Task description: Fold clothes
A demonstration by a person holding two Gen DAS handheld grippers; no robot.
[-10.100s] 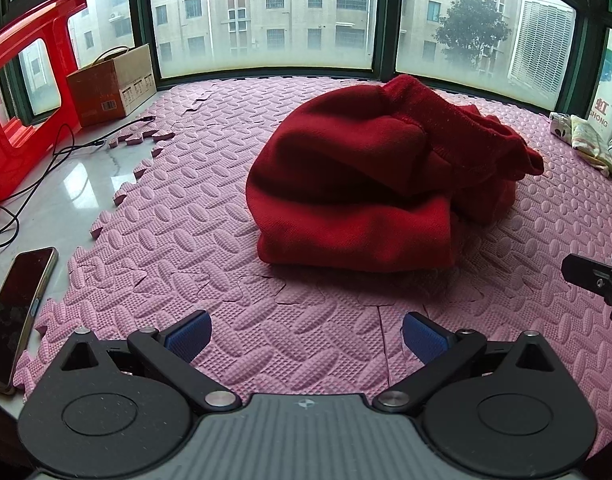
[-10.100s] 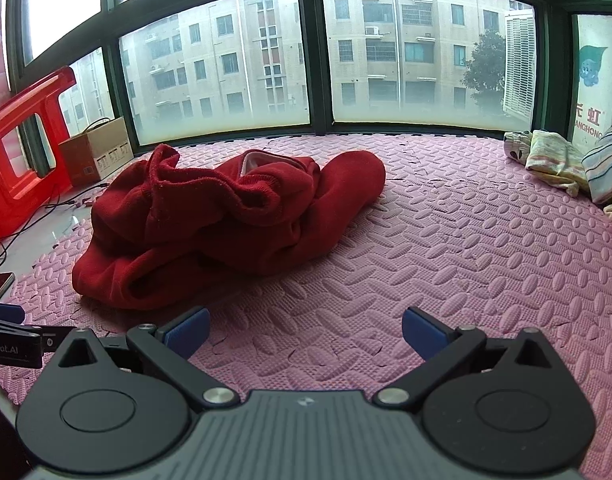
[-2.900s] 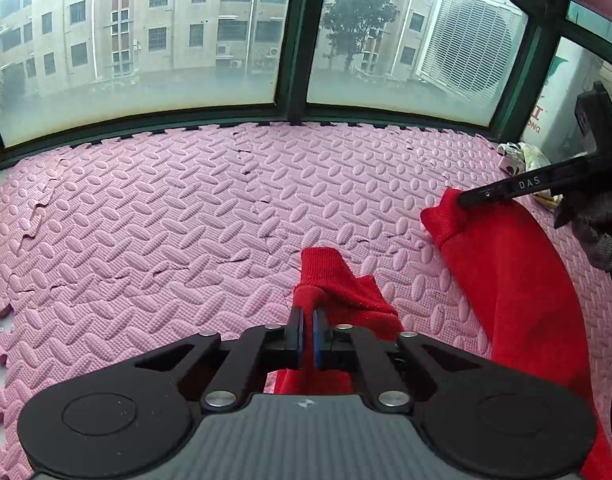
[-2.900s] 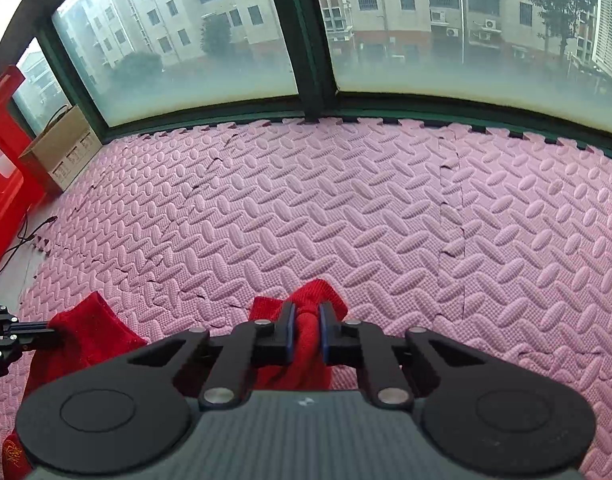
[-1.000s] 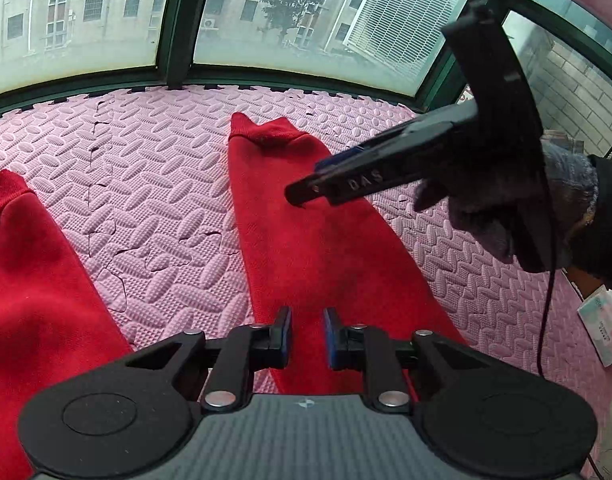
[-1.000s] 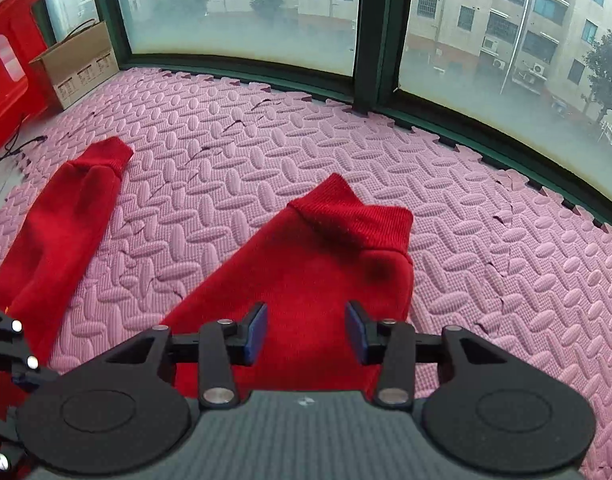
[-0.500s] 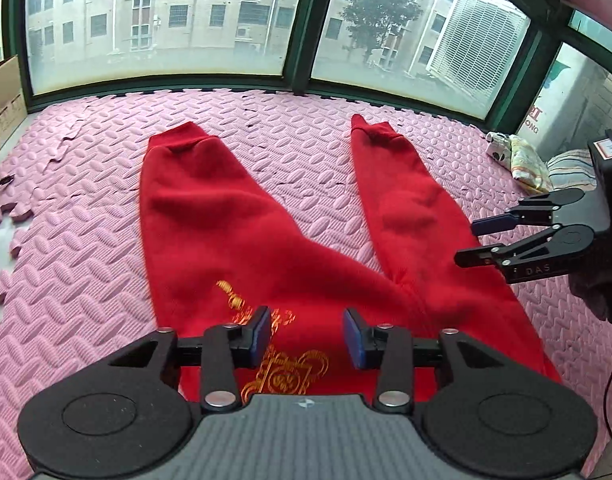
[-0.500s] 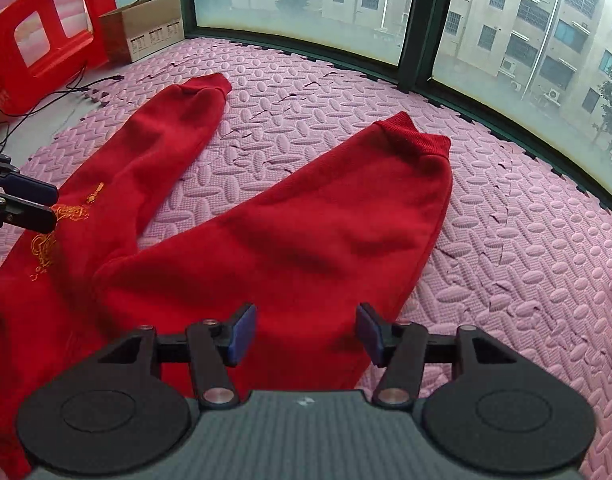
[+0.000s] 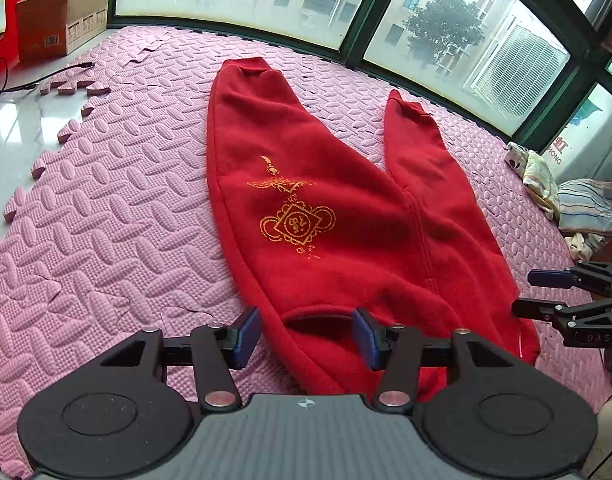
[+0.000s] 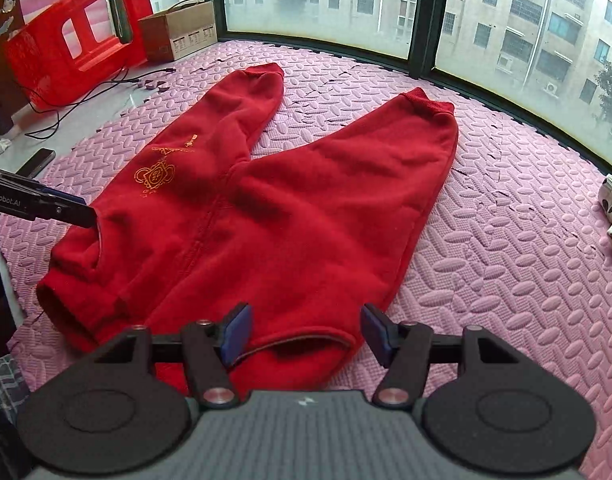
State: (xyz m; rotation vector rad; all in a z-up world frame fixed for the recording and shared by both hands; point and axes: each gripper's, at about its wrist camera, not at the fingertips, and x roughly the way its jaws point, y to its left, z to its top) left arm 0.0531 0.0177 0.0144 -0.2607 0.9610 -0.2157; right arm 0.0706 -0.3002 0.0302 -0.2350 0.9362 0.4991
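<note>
Red trousers with a gold emblem lie spread flat on the pink foam mat, legs apart and pointing to the windows, waistband near me. My left gripper is open and empty over the left end of the waistband. My right gripper is open and empty over the right end of the waistband; the trousers fill that view. Each gripper shows in the other's view: the right one and the left one.
A cardboard box and cables sit at the far left off the mat. A red plastic stool lies by the box. A phone lies on the floor. Other clothes are piled at the right. Windows ring the mat.
Both grippers have pulled back from the leg ends to the waistband and opened wider. The trousers now lie fully spread, with the emblem in full view.
</note>
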